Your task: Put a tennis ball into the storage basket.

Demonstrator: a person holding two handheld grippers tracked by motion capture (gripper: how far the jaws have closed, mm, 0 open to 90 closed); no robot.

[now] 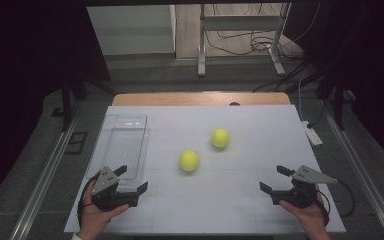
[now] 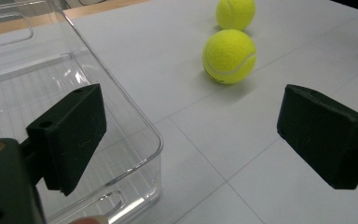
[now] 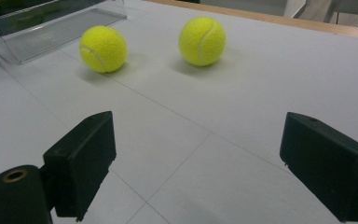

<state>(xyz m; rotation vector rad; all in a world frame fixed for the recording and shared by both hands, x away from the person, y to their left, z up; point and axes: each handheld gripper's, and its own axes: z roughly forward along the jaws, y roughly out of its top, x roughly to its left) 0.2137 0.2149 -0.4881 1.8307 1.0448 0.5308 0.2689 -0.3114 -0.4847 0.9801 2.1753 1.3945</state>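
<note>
On the white bench [image 1: 230, 200] two yellow balls lie in the middle, well apart from both grippers. The near ball [image 1: 189, 160] sits toward the person's side; the far ball [image 1: 220, 138] lies behind it and to its right, the two near each other but not touching. A clear tray [image 1: 119, 145] rests on the left part of the bench, nothing in it. The left gripper [image 1: 132, 180] is held low at the tray's near end, its fingers [image 2: 70, 135] spread wide with nothing between them; in the left gripper view one finger stands over the tray's corner and the other over bare bench, with the near ball [image 2: 229, 56] ahead. The right gripper [image 1: 275, 180] is at the bench's near right, its fingers [image 3: 81, 161] likewise wide apart and holding nothing, pointed toward both balls
</note>
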